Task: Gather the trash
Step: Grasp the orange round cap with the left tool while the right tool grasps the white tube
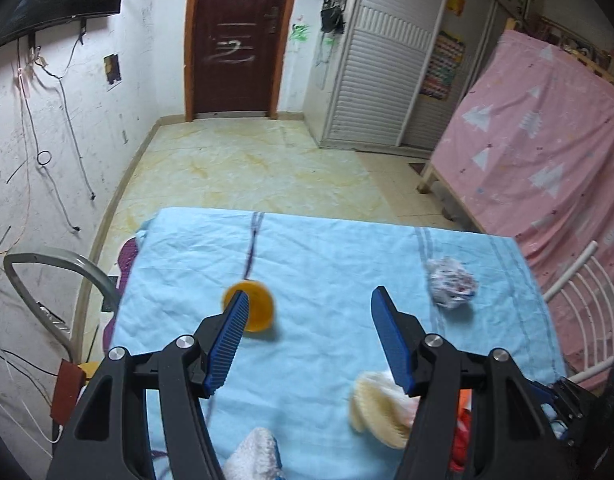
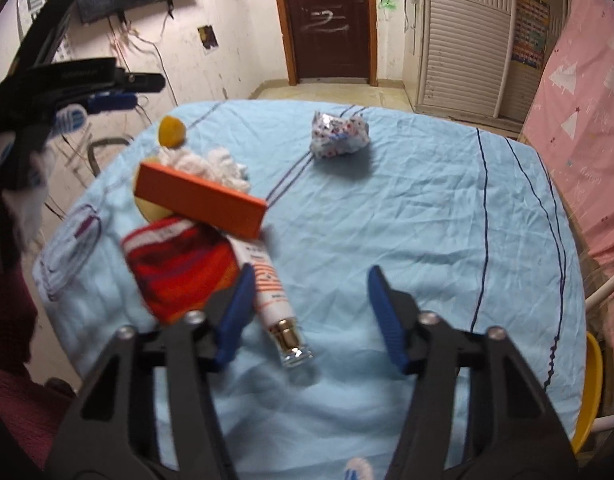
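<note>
Two grippers are up over my light blue cloth-covered tabletop, both with blue-padded jaws spread wide and holding nothing. My left gripper hangs above the near-left part of the cloth, angled forward and down; in the right view it shows at the far left, raised above the table edge. My right gripper is pitched down over the near middle. The long orange rectangular box rests on the red and white striped fabric item. The crumpled white patterned wrapper lies well ahead of the right gripper, apart from the rest. The white and orange tube with a gold cap lies just beside its left jaw.
</note>
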The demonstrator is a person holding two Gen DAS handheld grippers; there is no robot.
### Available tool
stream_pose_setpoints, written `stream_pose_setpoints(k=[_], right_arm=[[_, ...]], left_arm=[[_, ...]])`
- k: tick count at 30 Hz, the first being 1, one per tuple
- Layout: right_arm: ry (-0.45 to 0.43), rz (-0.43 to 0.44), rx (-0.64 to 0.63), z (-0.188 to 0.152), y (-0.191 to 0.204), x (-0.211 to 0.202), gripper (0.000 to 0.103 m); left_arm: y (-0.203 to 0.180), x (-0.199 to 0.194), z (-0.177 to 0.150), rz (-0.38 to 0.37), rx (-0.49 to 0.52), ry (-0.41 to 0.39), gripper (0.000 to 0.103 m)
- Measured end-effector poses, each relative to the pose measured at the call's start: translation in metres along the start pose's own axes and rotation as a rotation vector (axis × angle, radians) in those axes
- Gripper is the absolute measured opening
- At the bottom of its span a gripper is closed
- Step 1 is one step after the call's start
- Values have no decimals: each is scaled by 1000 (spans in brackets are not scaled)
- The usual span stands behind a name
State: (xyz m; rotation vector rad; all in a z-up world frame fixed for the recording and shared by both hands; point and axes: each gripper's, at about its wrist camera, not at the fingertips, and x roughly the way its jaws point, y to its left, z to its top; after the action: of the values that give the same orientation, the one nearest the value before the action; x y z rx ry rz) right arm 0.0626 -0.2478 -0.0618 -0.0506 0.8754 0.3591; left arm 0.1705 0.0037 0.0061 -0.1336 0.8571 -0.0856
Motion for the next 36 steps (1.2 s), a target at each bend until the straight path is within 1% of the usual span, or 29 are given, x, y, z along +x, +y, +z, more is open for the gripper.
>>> stream_pose_setpoints(k=[4,7,12,13,16,18,21,23,25,26,27,28,36], right_arm=[[9,23,-15,0,4,1,45],[21,41,-32,-3,10,3,45],[42,36,-49,-5,14,10,44],[44,34,-50,-5,14,10,42],[50,30,-56,-4,15,9,41],[51,27,-55,-3,15,9,40],[50,24,-53,-3,16,8,40],[48,27,-47,-3,16,7,40],[48,29,-38,-3,14,7,40],[47,27,-36,-3,13,6,40],[45,26,-34,-3,13,5,40],[44,28,-30,-2,11,5,40],[46,19,-32,-4,8,10,39]], left_arm=[[21,16,9,21,-15,37,56],[32,31,15,20,-19,73,61],[42,64,17,28,-13,145,62],[43,69,16,30,-14,156,62],[46,82,13,33,-12,185,62],[47,87,10,42,-13,193,62],[43,89,8,63,16,179,62],[39,89,6,68,32,174,59],[34,90,6,88,57,165,47],[33,89,6,92,65,161,43],[31,89,5,93,69,159,34],[31,88,5,95,73,157,32],[36,77,4,64,23,138,32]])
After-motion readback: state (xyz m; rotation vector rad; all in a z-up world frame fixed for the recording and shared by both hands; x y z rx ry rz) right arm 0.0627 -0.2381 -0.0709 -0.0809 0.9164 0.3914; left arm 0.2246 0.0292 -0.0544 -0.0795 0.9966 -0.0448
